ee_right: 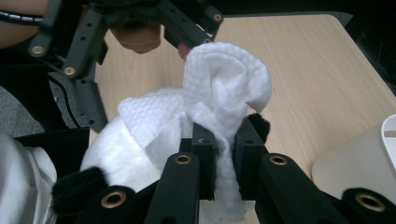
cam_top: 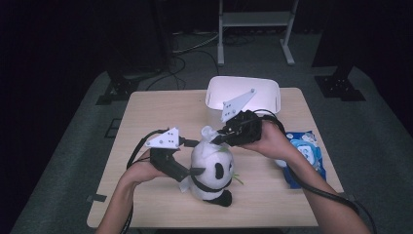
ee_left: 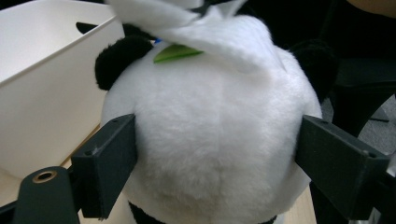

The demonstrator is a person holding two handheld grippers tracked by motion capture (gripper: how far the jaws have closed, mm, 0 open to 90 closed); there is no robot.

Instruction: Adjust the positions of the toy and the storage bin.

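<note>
Wiping seems underway: left gripper (cam_top: 194, 171) clamps the panda toy (cam_top: 212, 170) on the counter (cam_top: 146, 117) while right gripper (ee_right: 224, 140) pinches a white wipe (ee_right: 224, 88) atop its head.

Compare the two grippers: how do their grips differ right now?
The left gripper has its jaws spread wide on both sides of the panda; the right gripper has its jaws nearly together on a thin fold of the wipe. In the high view the left gripper sits low at the toy's side and the right gripper is above its head. Both are black and hand-held.
</note>
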